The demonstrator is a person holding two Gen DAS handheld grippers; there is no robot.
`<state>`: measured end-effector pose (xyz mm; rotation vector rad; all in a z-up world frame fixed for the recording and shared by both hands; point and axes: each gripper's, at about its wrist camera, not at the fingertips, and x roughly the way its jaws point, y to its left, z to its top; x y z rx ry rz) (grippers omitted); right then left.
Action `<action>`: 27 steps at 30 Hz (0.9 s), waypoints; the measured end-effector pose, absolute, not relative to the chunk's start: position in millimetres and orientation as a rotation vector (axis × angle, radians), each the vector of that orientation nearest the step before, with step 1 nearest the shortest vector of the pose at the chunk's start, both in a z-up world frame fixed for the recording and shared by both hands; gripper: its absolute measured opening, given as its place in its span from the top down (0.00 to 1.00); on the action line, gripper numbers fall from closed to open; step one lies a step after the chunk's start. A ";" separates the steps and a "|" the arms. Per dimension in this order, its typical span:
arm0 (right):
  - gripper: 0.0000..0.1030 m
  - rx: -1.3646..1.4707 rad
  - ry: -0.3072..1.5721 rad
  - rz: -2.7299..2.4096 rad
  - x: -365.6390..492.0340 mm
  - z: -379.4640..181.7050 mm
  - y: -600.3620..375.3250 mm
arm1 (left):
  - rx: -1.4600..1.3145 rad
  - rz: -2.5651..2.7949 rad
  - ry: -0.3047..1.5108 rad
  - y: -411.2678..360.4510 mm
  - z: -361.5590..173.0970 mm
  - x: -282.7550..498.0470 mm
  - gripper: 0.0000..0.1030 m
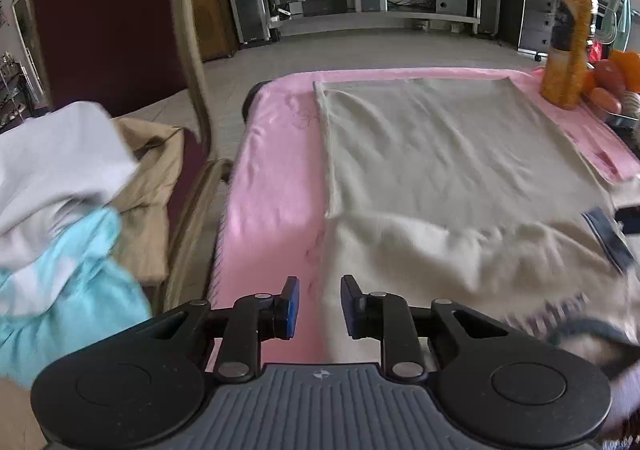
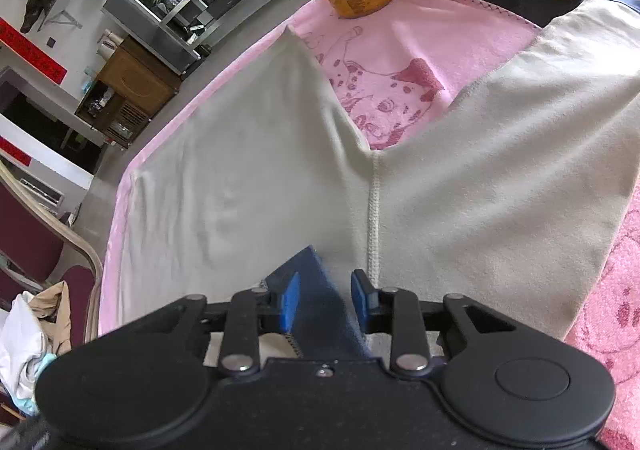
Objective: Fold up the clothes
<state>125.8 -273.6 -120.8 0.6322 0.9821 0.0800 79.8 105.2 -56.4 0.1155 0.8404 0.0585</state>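
— Nearest the camera, what were the left tongs (image 1: 319, 308) doing?

— Standing partly open with nothing between the blue pads, over the near edge of the shirt (image 1: 432, 170), where cream cloth met the pink blanket (image 1: 272, 154).

— And the right tongs (image 2: 325, 300)?

— Partly open too. The shirt's dark blue collar (image 2: 316, 290) lay between the pads, but I could not tell whether they pressed on it.

— Where was the shirt?

— Spread flat on the pink blanket that covered the desk. In the right view its body ran to the far left and a sleeve (image 2: 520, 154) reached to the right, with the blanket's dog print showing between them.

— Anything else around?

— An orange bottle (image 1: 568, 50) stood on the blanket's far right corner, fruit (image 1: 612, 78) just beside it. On the left, well apart, a chair (image 1: 112, 18) held a heap of clothes (image 1: 60, 190), white, tan and light blue.
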 end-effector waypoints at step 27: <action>0.95 0.297 0.647 0.112 59.1 -49.3 -220.4 | -0.115 0.201 0.705 137.3 -50.4 35.6 0.70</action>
